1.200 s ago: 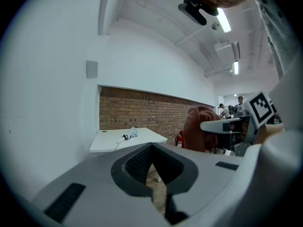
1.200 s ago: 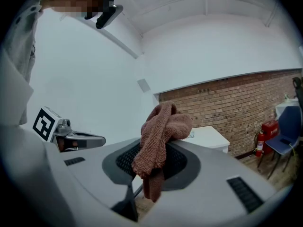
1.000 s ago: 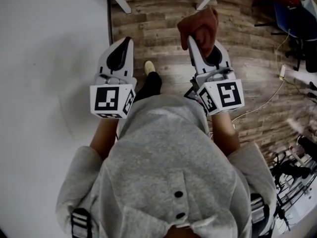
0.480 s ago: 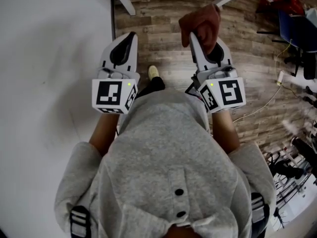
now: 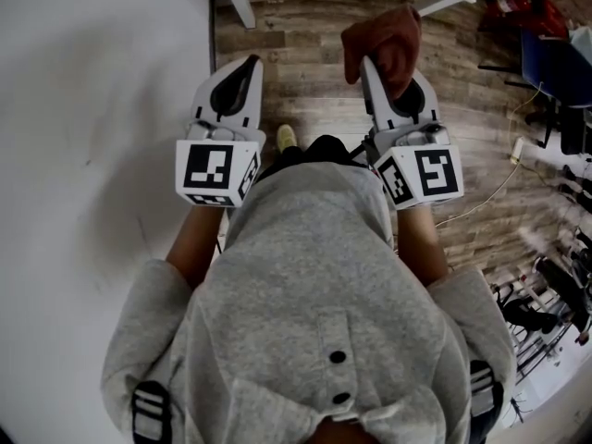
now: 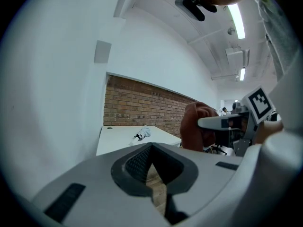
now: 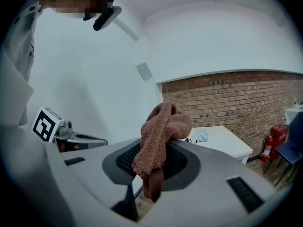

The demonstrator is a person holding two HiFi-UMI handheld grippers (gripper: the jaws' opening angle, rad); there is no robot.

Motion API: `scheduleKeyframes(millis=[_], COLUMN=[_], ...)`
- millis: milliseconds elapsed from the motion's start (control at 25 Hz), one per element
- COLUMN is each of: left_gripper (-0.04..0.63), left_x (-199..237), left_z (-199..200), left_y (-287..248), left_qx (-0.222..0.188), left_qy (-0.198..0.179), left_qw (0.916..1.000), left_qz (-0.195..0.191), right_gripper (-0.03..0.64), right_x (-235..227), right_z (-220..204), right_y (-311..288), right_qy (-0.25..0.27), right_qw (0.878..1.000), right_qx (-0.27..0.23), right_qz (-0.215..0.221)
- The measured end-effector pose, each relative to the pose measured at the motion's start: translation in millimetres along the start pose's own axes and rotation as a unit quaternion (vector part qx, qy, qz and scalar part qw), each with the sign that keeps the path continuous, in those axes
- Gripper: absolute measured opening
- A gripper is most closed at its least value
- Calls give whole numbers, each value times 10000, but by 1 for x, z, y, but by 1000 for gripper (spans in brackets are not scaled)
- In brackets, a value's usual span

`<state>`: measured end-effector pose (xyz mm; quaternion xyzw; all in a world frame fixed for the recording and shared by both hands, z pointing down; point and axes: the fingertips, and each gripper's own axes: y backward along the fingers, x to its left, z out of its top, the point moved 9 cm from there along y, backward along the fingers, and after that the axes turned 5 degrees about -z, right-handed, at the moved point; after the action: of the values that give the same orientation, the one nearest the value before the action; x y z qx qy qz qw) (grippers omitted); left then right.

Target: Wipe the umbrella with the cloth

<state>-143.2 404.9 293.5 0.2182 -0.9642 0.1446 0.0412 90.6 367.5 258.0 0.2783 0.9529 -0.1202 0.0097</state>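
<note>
The person's right hand-held gripper (image 5: 372, 70) was clamped on a rust-brown terry cloth (image 7: 158, 131), while the left hand-held gripper (image 5: 245, 67) was closed and empty. The pale folded umbrella (image 6: 141, 134) lay on a white surface (image 6: 116, 141) ahead, before a red brick wall (image 6: 137, 105).
</note>
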Motion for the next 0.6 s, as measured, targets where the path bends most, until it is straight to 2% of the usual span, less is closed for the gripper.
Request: scheduleKeyframes(millis=[320, 600], left_gripper=[15, 15], left_x=[8, 7], left_z=[-19, 1], left_y=[11, -9], left_qx=[-194, -219], left_qy=[11, -123], left_qw=[9998, 9996], left_qz=[12, 106], right_gripper=[98, 98], right_x=[11, -13], right_z=[-6, 14], right_y=[0, -12], right_qy=[204, 256], right_qw=[9996, 9989], right_qx=[-165, -388], right_qz=[-73, -45])
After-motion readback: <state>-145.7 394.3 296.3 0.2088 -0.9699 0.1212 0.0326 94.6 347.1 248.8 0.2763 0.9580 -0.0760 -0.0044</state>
